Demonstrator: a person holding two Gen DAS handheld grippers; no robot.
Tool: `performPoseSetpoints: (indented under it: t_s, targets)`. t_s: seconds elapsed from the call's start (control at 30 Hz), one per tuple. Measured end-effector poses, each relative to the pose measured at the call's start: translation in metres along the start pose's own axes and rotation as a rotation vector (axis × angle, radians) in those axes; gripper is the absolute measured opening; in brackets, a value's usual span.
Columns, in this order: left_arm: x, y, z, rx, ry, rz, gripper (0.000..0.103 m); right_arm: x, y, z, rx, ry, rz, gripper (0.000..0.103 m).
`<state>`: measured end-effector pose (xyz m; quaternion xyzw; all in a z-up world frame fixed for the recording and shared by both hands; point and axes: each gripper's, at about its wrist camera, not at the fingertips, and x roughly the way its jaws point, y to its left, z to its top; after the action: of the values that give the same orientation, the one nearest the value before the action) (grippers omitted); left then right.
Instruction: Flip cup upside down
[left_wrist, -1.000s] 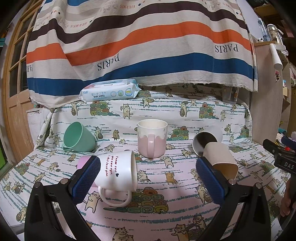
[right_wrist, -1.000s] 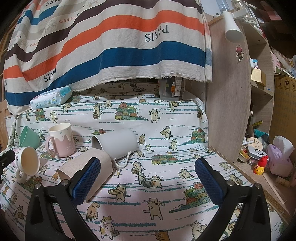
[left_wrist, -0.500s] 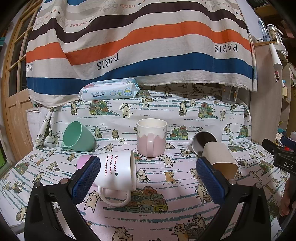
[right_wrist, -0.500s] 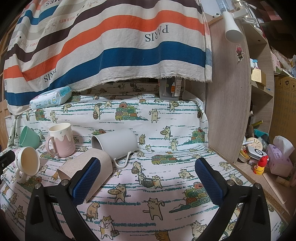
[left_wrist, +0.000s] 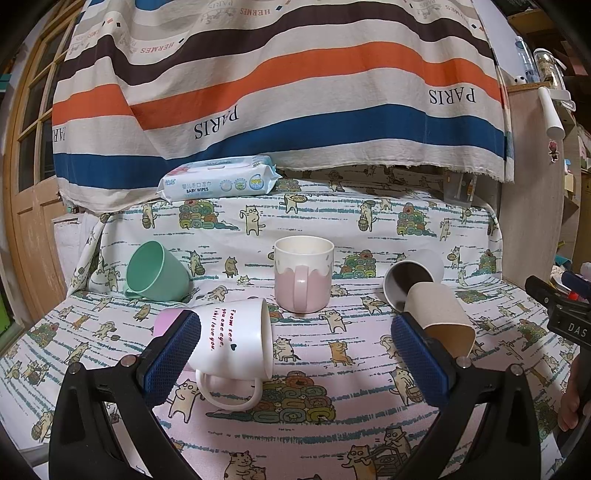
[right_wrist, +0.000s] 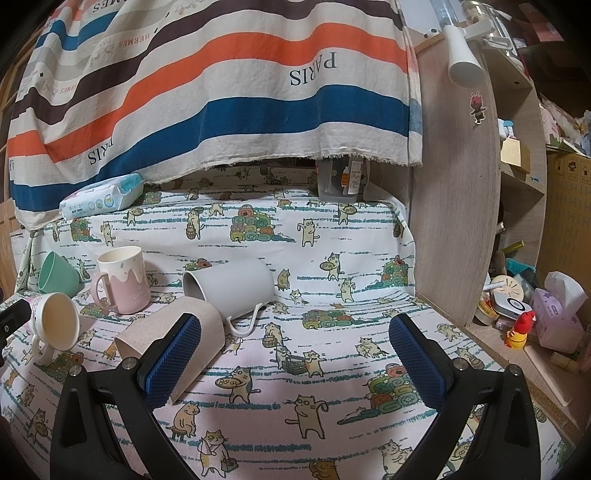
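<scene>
Setting: cat-print cloth (left_wrist: 303, 435) covers a flat surface, a striped "PARIS" sheet (left_wrist: 280, 88) hangs behind, and a pack of wipes (left_wrist: 218, 179) rests on the back ledge.
Cups: five in view. Only the pink mug (left_wrist: 303, 275) stands upright, mouth up, handle facing the left camera, at mid-cloth. The white mug (left_wrist: 232, 341), green cup (left_wrist: 155, 271), grey mug (right_wrist: 231, 288) and tan cup (right_wrist: 173, 343) lie on their sides.
Likely target: the pink mug, judged as the one cup left standing.
Look: cream upper band dripping over a pink body, cream inside.
Handling: appears glazed ceramic, so probably stiff, fairly heavy, slippery and breakable if dropped, though the cloth would soften a fall.
Hold: across the body below the rim, clear of the handle, seems safest for turning it over.
Left gripper (left_wrist: 295, 354): jaws spread wide, holding nothing, low over the cloth, the white mug beyond its left pad.
Right gripper (right_wrist: 295, 354): jaws likewise apart and empty, the tan cup beyond its left pad.
</scene>
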<state>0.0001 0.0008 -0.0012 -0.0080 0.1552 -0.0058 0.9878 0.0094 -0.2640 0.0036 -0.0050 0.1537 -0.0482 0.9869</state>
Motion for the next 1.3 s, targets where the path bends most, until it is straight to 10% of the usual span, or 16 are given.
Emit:
performPoseSetpoints:
  t_s: [1.3]
  targets:
    - [0.0039,0.0035,-0.0011,-0.005,0.022,-0.006,0.103,0.0006,-0.0022,-0.0003,0.0,0.001,0.0,0.103]
